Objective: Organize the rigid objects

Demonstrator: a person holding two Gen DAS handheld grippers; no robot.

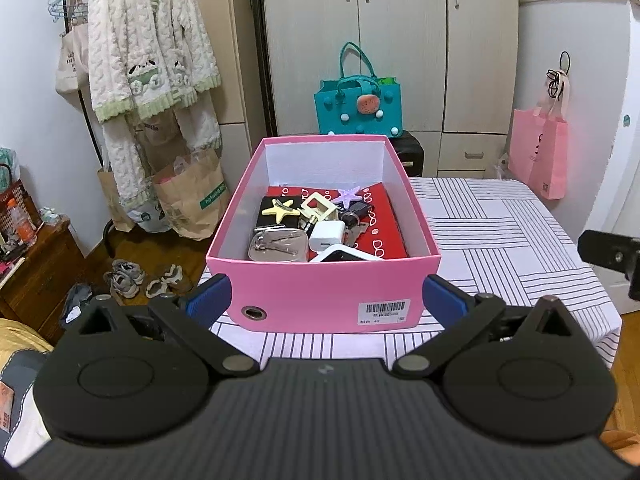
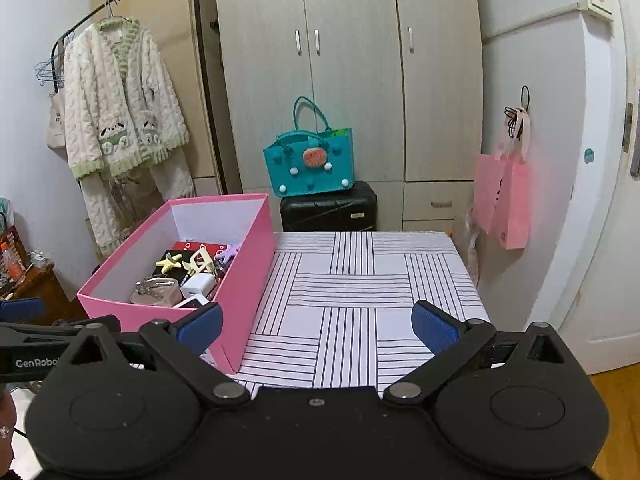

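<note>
The left tongs (image 1: 327,295) were spread wide at the lower centre of the frame, gripping nothing, just before the pink box (image 1: 320,300) on the striped table (image 1: 500,232). The right tongs (image 2: 317,326) were likewise spread and empty. A yellow starfish clip (image 1: 279,209), a white charger (image 1: 326,237) and keys (image 1: 354,220) were heaped inside the box.

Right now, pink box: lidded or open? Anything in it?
Open, no lid in view. The pink box holds a white charger, yellow star clip and other small items.
</note>
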